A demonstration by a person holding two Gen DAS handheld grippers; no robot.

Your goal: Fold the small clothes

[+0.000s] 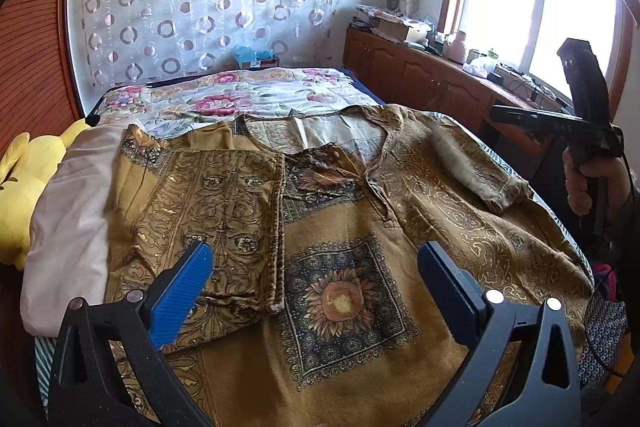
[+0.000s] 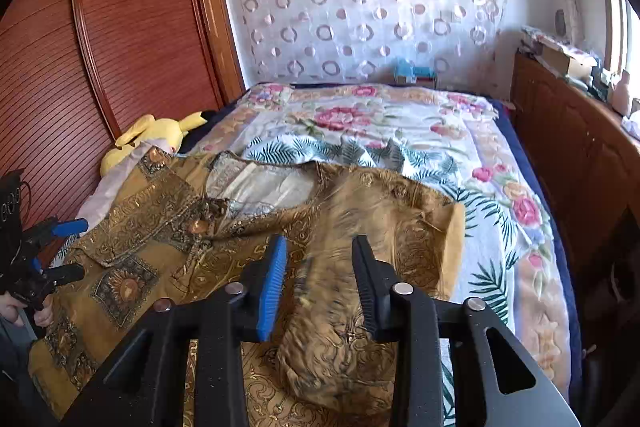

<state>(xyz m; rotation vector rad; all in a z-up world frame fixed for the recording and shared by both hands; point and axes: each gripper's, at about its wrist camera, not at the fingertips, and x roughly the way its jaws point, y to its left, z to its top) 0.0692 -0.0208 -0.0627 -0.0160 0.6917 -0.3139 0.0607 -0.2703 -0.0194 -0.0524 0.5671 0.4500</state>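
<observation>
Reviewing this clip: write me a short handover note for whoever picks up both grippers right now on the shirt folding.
Left gripper: open, empty, hovering over the shirt's front.
Right gripper: jaws part open around the shirt's right sleeve; the cloth is blurred there, so I cannot tell whether it is gripped.
Shirt: gold patterned, spread face up on the bed, neck toward the far end.
Done: the left side and sleeve are folded in over the front.
Left: fold the right side and sleeve in, then likely fold the length in half.
</observation>
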